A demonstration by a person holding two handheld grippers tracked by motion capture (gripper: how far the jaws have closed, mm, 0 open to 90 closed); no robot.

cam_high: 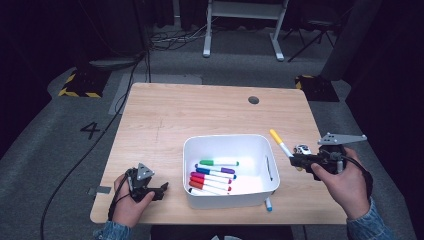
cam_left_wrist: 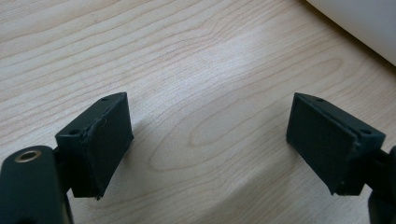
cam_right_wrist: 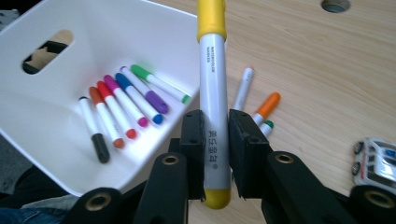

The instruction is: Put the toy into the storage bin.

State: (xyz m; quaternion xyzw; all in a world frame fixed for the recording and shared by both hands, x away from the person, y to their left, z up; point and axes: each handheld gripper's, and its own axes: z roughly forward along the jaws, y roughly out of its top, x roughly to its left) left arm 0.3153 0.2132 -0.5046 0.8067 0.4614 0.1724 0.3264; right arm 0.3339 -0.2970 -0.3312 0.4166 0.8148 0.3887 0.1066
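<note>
Gripping one yellow-capped marker (cam_right_wrist: 212,93) in the right tongs (cam_right_wrist: 215,140), closed on its barrel, long axis pointing up and away, just right of the white bin (cam_high: 270,170); lying inside the bin, six markers (cam_high: 214,176); resting left of the bin, left tongs (cam_left_wrist: 210,140) gaping open, empty, farther from it; three loose markers (cam_right_wrist: 261,109) and one toy car (cam_right_wrist: 376,161) beyond on the bench (cam_high: 200,110)

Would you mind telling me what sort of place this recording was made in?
Probably a lab or studio set up for recording, not a home: a lone wooden table on grey carpet, yellow-and-black hazard-taped blocks, loose cables on the floor and a "4" marked on it.
</note>
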